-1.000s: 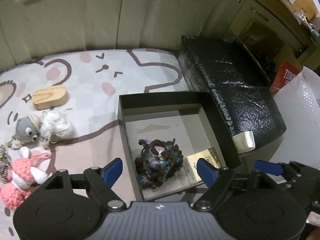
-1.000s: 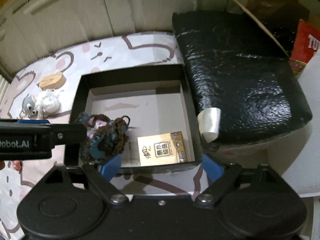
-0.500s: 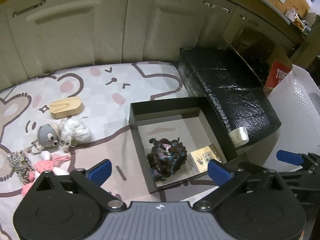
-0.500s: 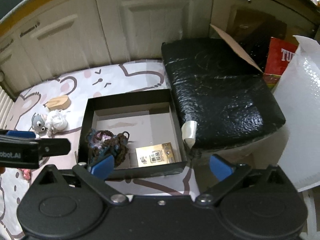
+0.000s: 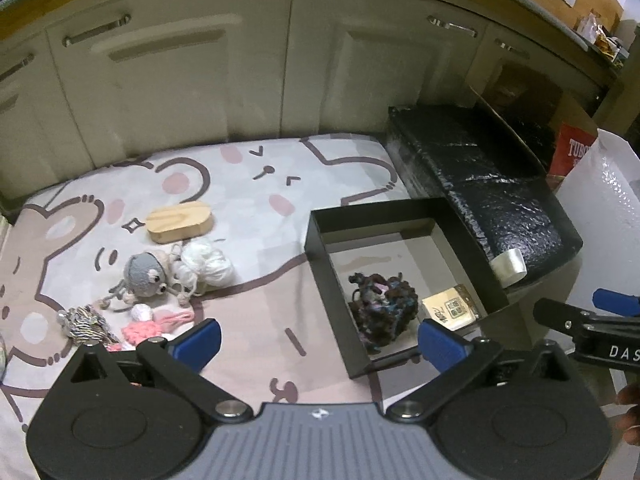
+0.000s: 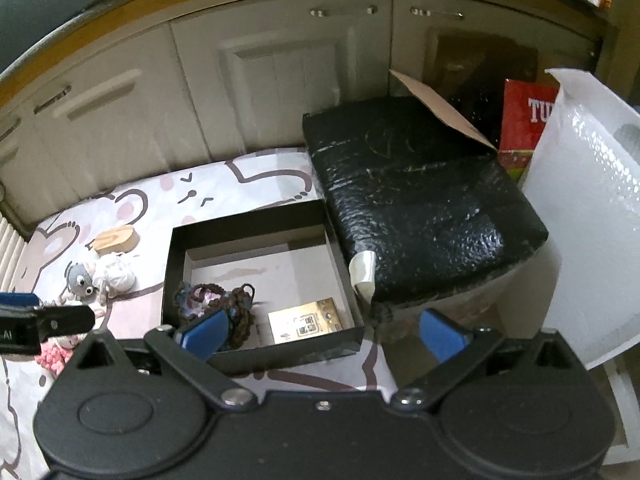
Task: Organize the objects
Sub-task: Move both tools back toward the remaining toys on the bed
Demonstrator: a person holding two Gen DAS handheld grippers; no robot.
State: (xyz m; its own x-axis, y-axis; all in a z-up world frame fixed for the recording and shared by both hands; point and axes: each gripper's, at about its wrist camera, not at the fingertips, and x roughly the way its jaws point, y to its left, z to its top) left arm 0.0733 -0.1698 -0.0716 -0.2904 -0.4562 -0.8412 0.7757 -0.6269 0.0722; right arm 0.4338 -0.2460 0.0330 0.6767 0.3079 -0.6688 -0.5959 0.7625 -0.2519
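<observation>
An open black box (image 5: 326, 276) (image 6: 256, 224) sits on the patterned mat. It holds a dark crocheted toy (image 5: 382, 306) (image 6: 218, 302) and a small gold box (image 5: 450, 310) (image 6: 306, 320). Left of the box lie a wooden block (image 5: 180, 222) (image 6: 116, 238), a grey crocheted toy (image 5: 144, 274) (image 6: 80, 278), a white yarn ball (image 5: 208, 264) (image 6: 118, 276), a pink crocheted toy (image 5: 154, 326) and a silver striped piece (image 5: 84, 322). My left gripper (image 5: 318, 340) is open and empty, raised above the mat near the box's front left. My right gripper (image 6: 322, 330) is open and empty, raised above the box's front edge.
A big black wrapped block (image 5: 480, 184) (image 6: 416, 200) stands right of the box, with a tape flap (image 5: 508, 266). A white bubble-wrap sheet (image 6: 588, 208) and a red carton (image 6: 524, 116) are further right. Cream cabinet doors (image 5: 240, 72) close the back.
Both grippers have pulled back and up from the box, so it looks smaller and more of the mat shows. The dark toy and gold box lie unmoved inside.
</observation>
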